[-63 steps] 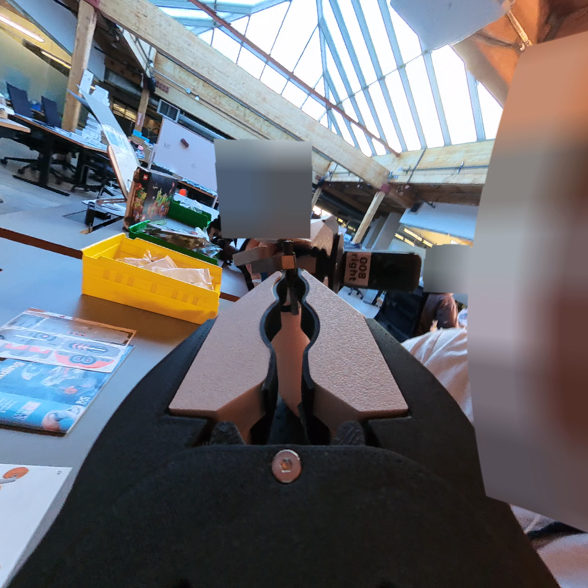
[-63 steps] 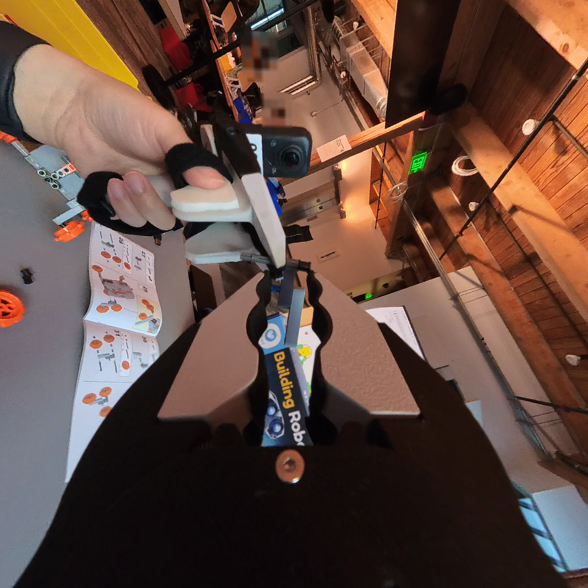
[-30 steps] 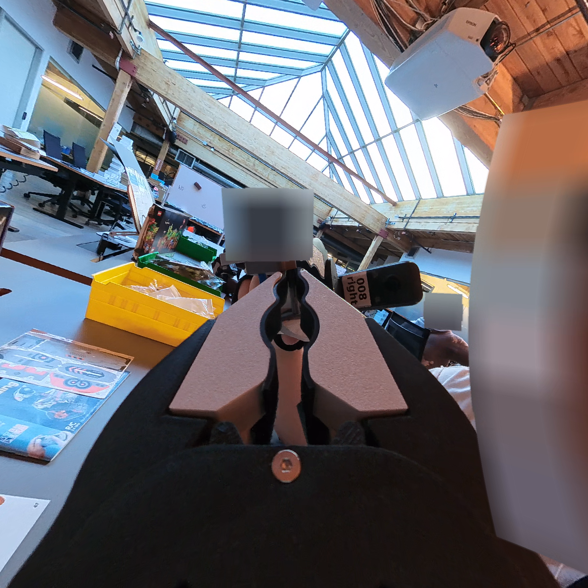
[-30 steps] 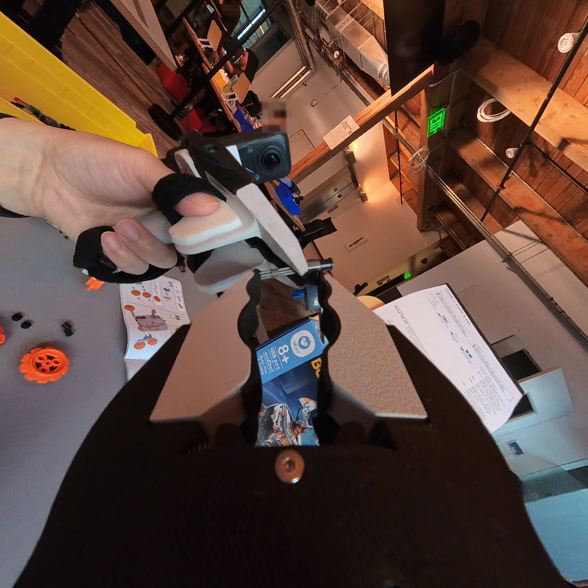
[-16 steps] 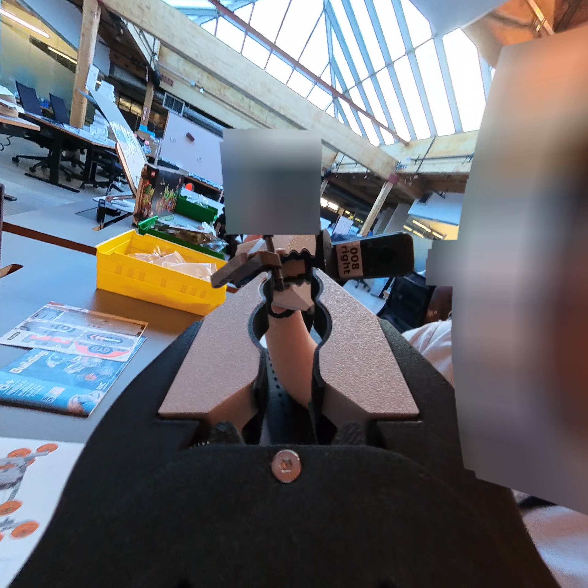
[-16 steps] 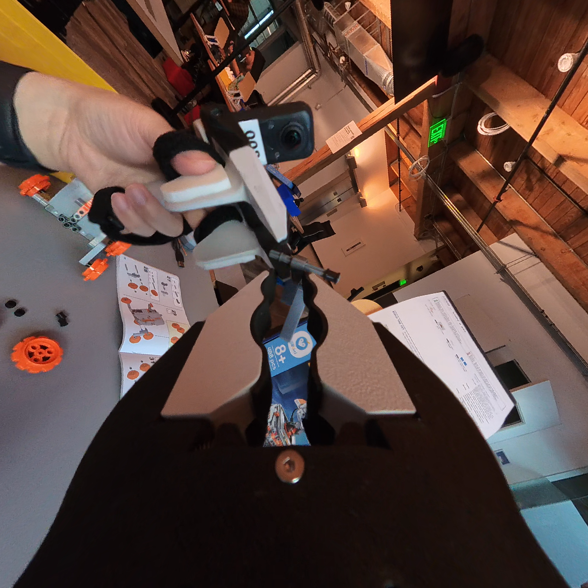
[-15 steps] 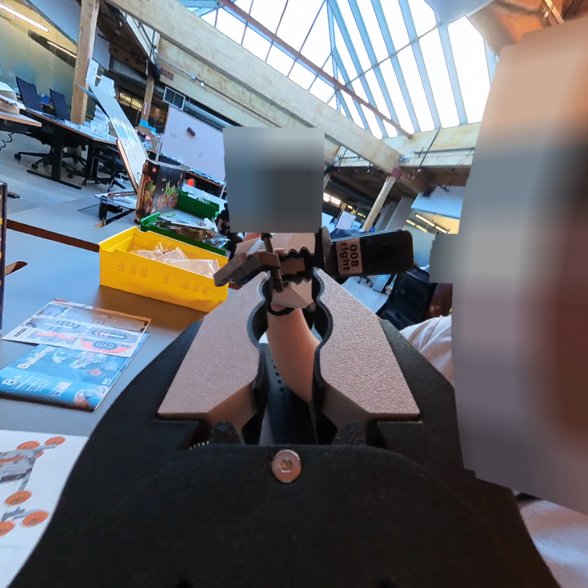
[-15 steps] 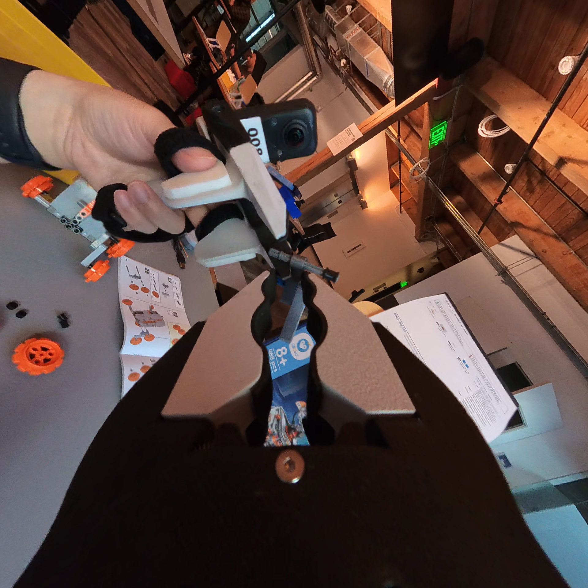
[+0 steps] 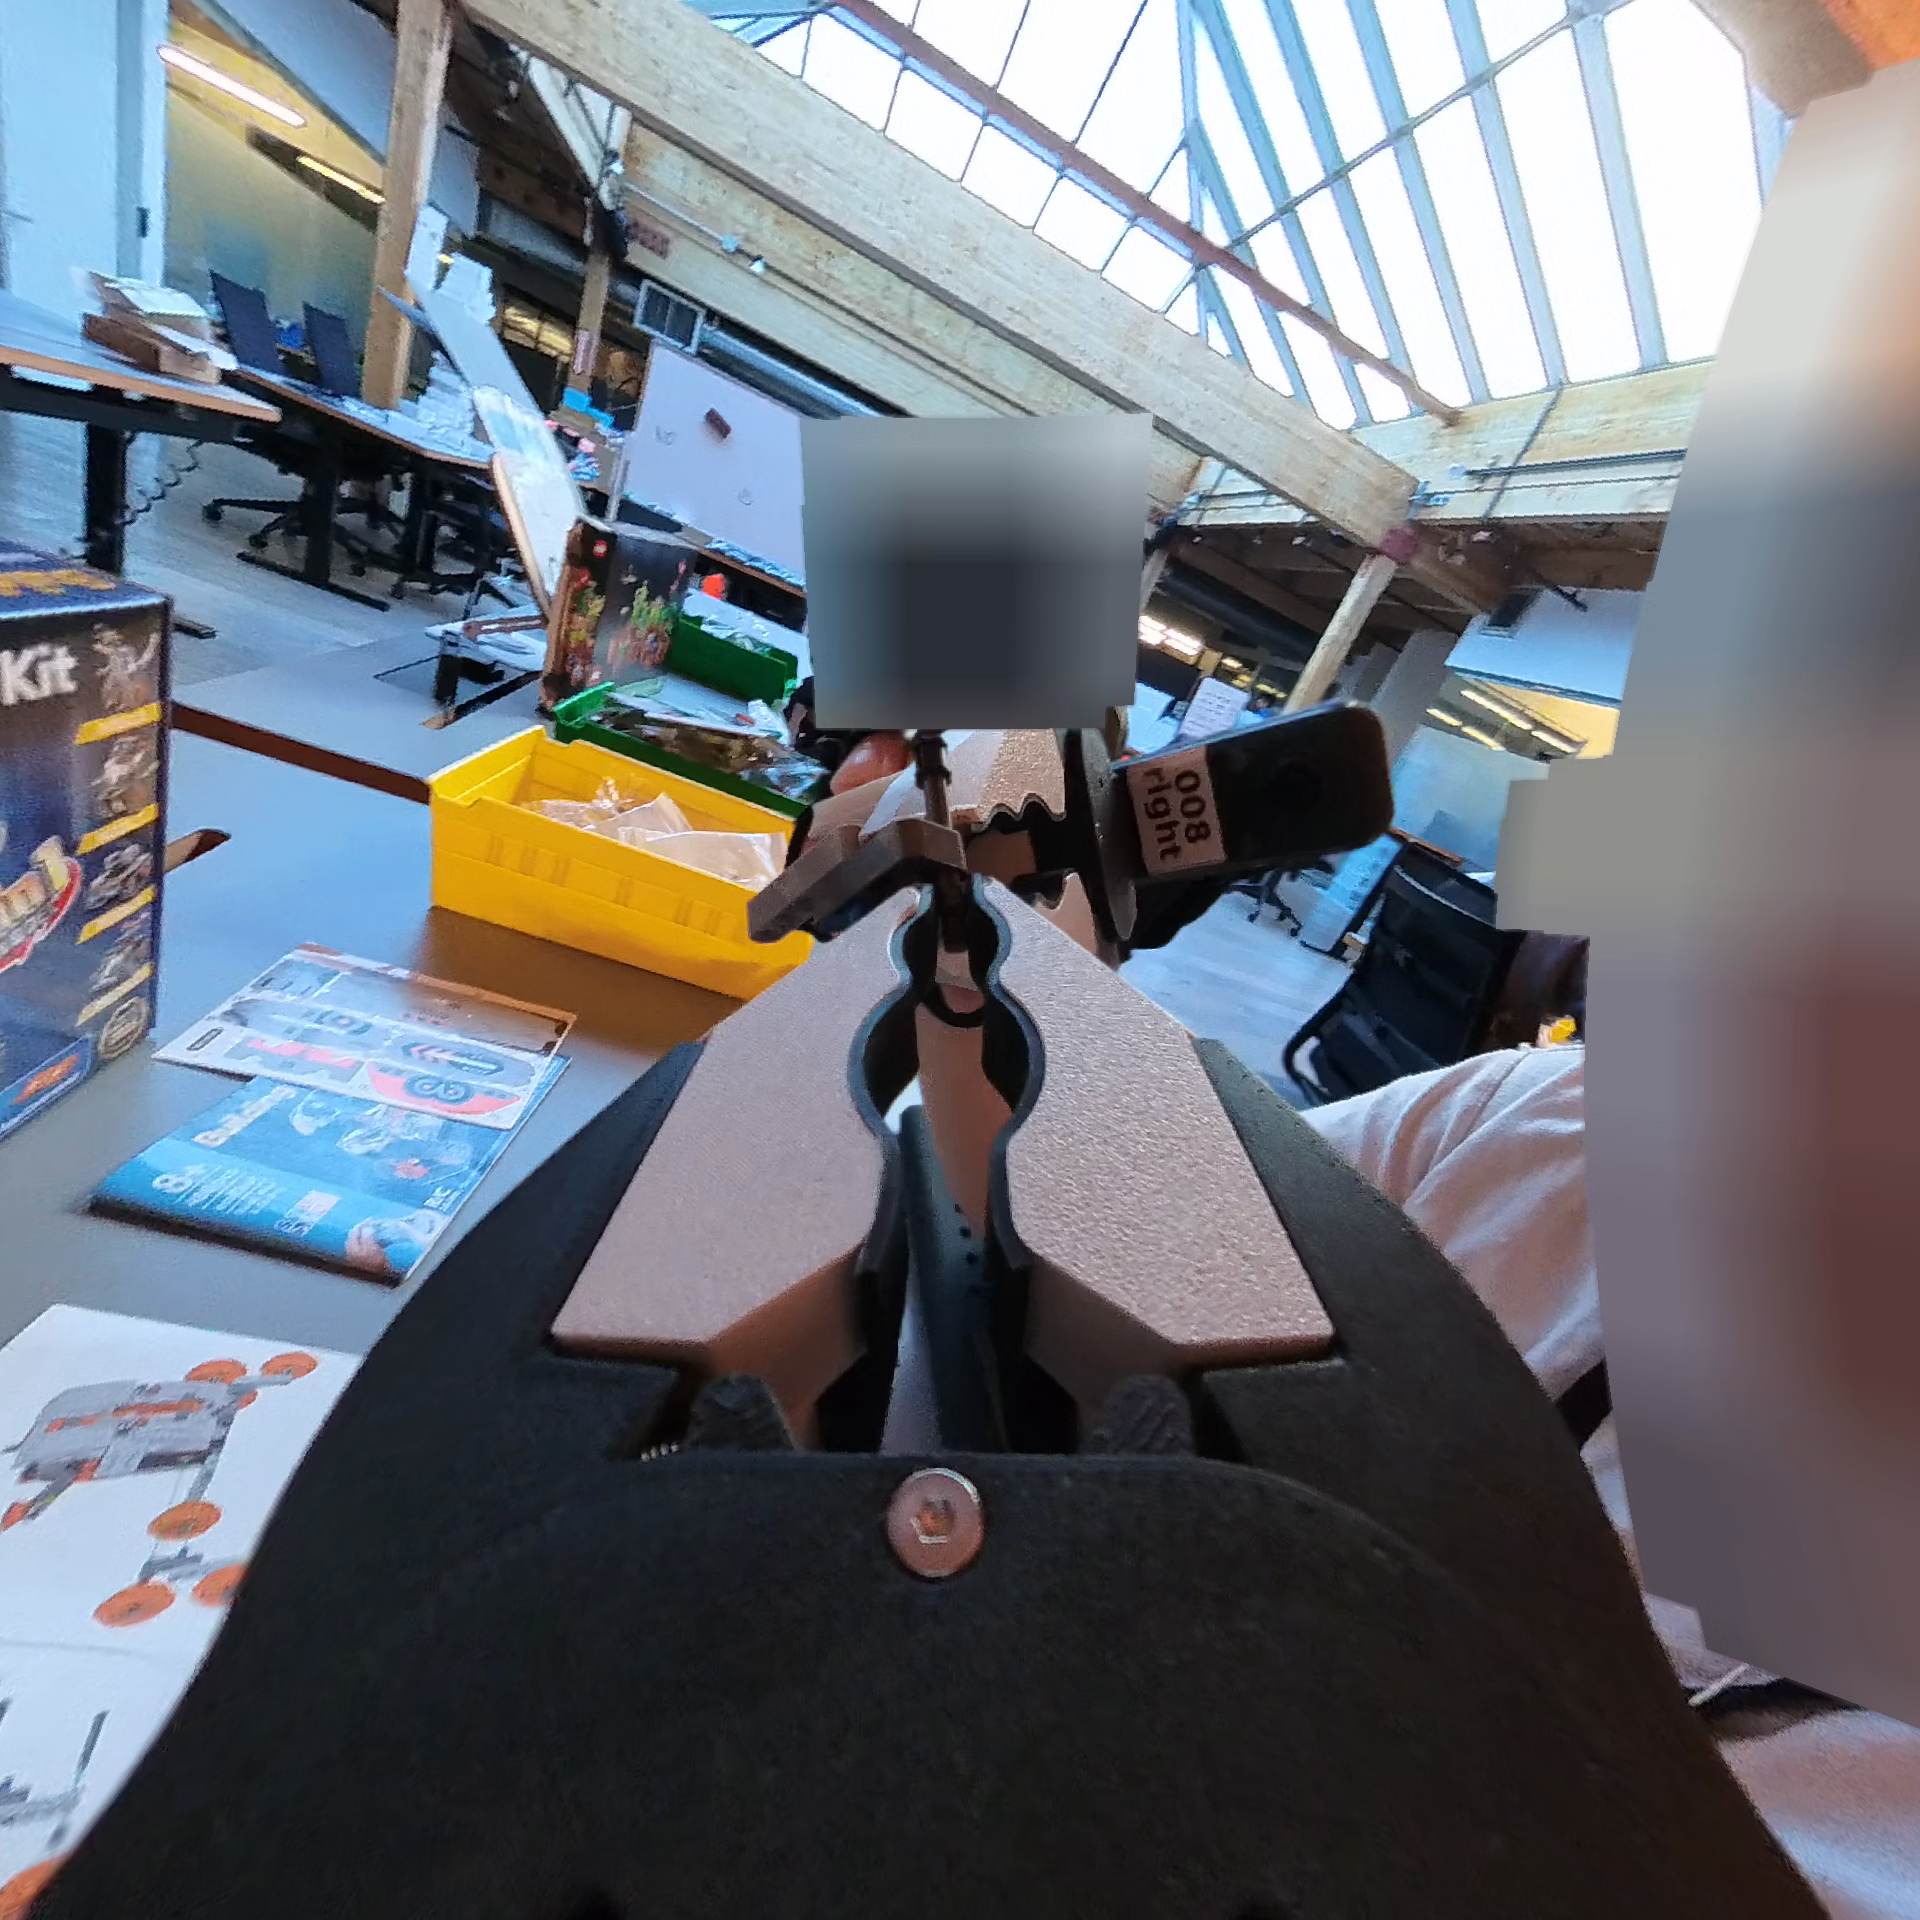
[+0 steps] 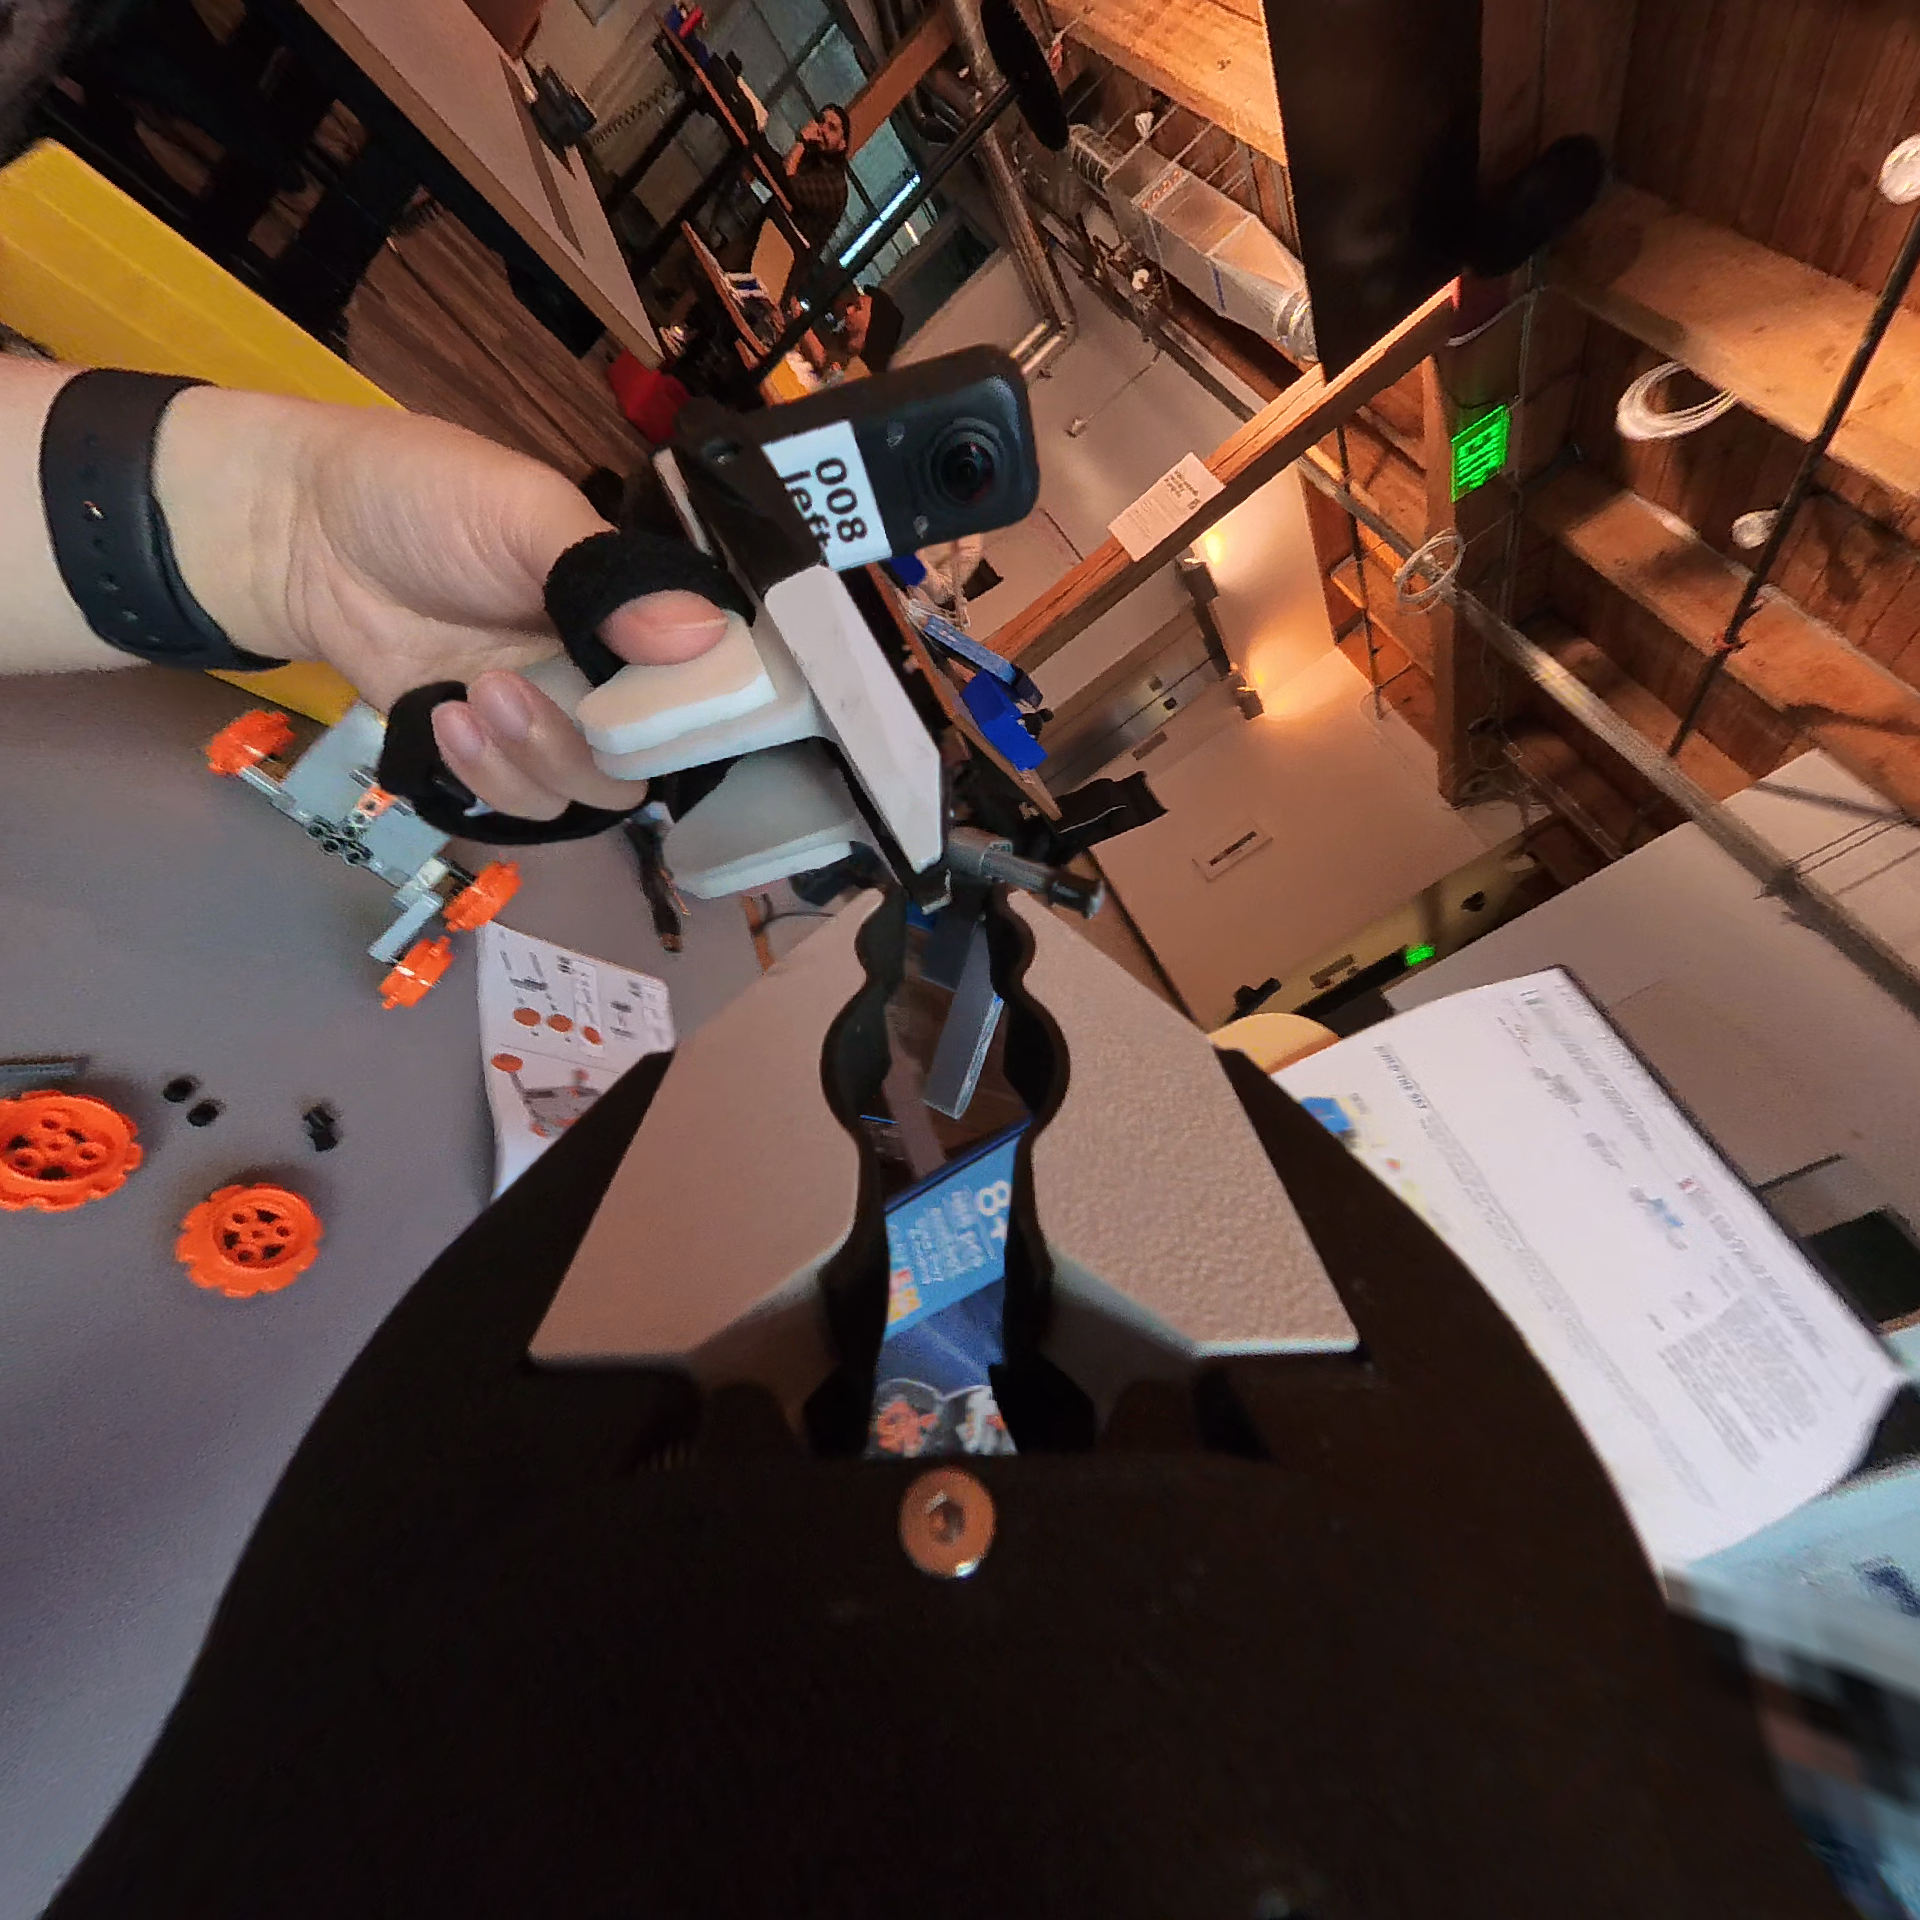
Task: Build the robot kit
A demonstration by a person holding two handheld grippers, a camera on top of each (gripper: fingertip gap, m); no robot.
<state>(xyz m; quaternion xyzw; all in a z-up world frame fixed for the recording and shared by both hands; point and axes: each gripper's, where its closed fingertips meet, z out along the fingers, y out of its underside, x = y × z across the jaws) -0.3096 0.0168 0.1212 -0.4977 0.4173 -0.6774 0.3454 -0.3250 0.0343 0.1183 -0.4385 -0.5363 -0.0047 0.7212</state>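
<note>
My left gripper (image 9: 948, 909) is shut on a thin dark axle (image 9: 938, 800) that stands upright from its tips. A grey beam (image 9: 852, 876) sits on that axle and juts left. My right gripper (image 10: 940, 914) is shut on the same grey beam (image 10: 964, 1023), which hangs down between its fingers. The axle (image 10: 1023, 871) crosses just above its tips. Both grippers meet tip to tip in the air above the grey table (image 10: 156, 1455). The right gripper (image 9: 1003, 795) faces me in the left wrist view. The left gripper (image 10: 831, 717), held by a hand, shows in the right wrist view.
A yellow bin (image 9: 582, 894), a green bin (image 9: 675, 717), a printed box (image 9: 73, 831) and booklets (image 9: 343, 1174) lie on the table's left. Two orange wheels (image 10: 249, 1236), black pins (image 10: 197, 1112), a part-built grey and orange model (image 10: 343, 800) and an instruction sheet (image 10: 561, 1029) lie below. Left and right tips are no more than a few centimetres apart.
Both grippers have stayed joined at the axle and beam. The pair has tilted and shifted a little, and the beam has swung to jut left of the left gripper's tips.
</note>
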